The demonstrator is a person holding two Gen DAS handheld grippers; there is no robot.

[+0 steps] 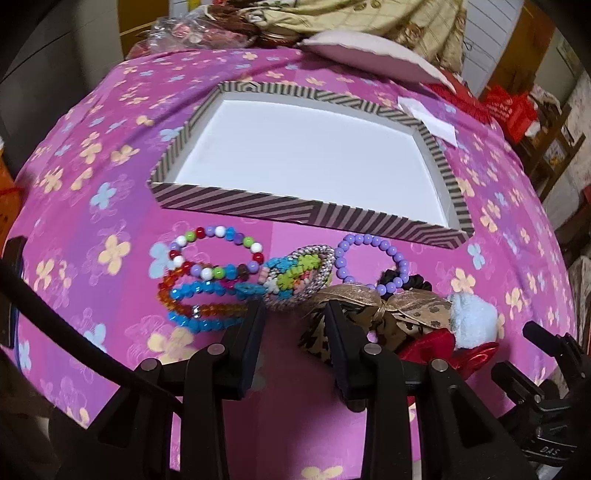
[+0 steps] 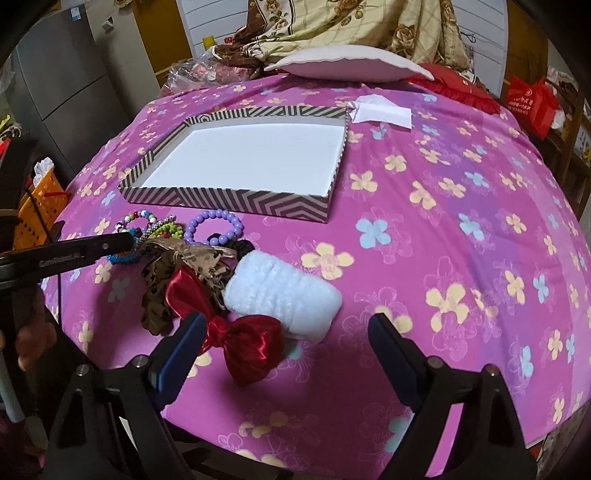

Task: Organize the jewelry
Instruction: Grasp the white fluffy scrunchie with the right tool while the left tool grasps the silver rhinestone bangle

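Observation:
A striped shallow box with a bare white floor lies on the pink flowered cloth; it also shows in the right wrist view. In front of it lie a multicolour bead bracelet, orange and blue bead bracelets, a woven oval bangle, a purple bead bracelet, a leopard bow, a red bow and a pale blue fluffy band. My left gripper is open, its fingertips just short of the woven bangle. My right gripper is open wide around the red bow and fluffy band.
A white paper lies by the box's far right corner. A pale cushion and a piled blanket sit at the back. A red bag stands at the right, an orange basket at the left.

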